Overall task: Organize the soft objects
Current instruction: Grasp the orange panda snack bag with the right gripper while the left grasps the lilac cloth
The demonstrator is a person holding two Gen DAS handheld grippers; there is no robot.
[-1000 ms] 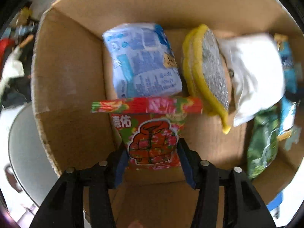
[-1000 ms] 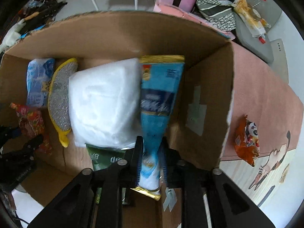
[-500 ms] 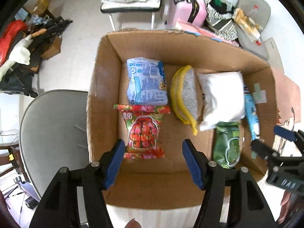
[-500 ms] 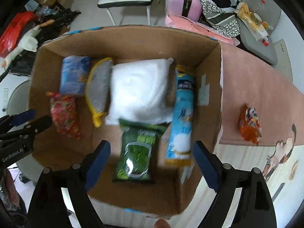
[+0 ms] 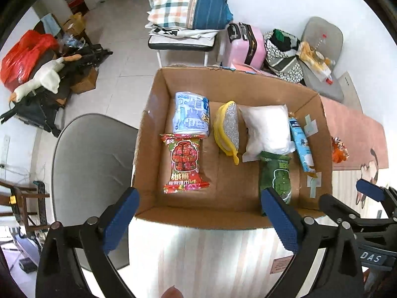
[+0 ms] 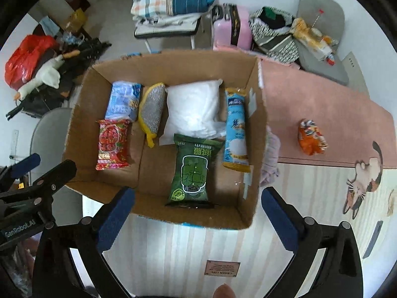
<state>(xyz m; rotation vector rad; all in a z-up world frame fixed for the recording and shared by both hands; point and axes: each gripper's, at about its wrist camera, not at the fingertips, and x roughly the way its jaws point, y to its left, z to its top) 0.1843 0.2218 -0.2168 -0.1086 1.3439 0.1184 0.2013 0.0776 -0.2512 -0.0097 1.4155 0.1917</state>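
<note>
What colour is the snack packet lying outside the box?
Orange, with white markings; clearest in the right wrist view.

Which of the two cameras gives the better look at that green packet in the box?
The right wrist view: the green packet lies fully visible near the middle, with its printed front showing. In the left wrist view the green packet sits toward the right, and a blue fingertip pad of the left gripper covers its lower end.

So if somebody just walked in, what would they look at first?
Probably the big open cardboard box in the middle, with soft packets laid flat inside: a bright red snack packet at its left, a white pillowy bag at the back and a green packet in front. Next, the lone orange snack packet lying outside on the pink mat to the right. Both grippers, left and right, hang open above the box's near edge.
</note>
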